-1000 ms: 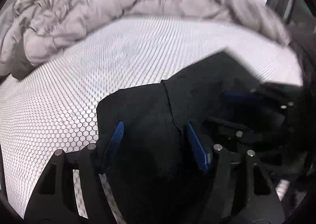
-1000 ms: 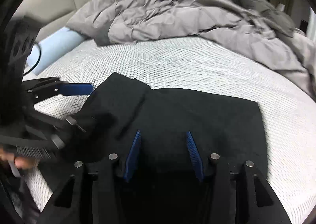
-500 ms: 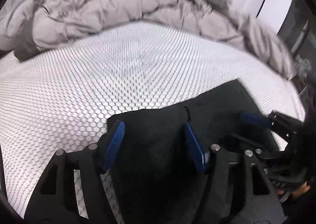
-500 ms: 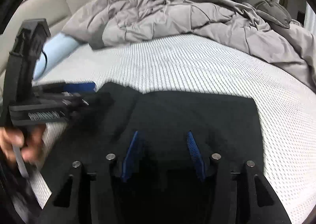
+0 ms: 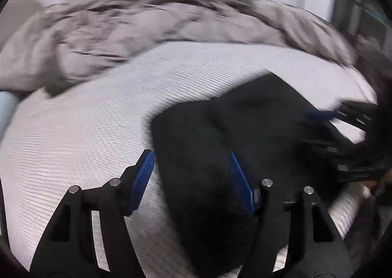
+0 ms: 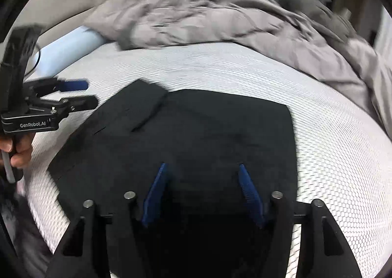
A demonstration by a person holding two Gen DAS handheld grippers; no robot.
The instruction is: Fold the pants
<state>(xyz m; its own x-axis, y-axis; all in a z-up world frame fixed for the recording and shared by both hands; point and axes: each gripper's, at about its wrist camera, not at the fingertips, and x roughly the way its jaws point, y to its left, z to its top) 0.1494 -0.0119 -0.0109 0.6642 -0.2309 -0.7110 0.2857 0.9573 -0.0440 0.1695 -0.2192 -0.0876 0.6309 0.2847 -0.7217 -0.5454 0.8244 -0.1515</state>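
Black pants (image 6: 196,136) lie folded on the white honeycomb-textured bed (image 6: 330,155), near its front edge. Right wrist view shows the whole folded shape, a narrow flap turned over at its far left corner, plus the pale blue bolster (image 6: 68,50) and beige headboard (image 6: 85,1); left wrist view (blurry) catches only the pants' left part (image 5: 220,155) and a sliver of the bolster. Grey duvet (image 6: 208,16) is heaped at the far side in both.

Left hand-held gripper (image 5: 192,175) is spread wide, holding nothing, its left pad over bare bed and its right pad over the cloth. Right hand-held gripper (image 6: 203,187) also gapes, empty, above the pants' near edge.

Versus a second ago: the left hand-held gripper (image 6: 73,91) has pulled back off the fabric's left corner, now apart from it.
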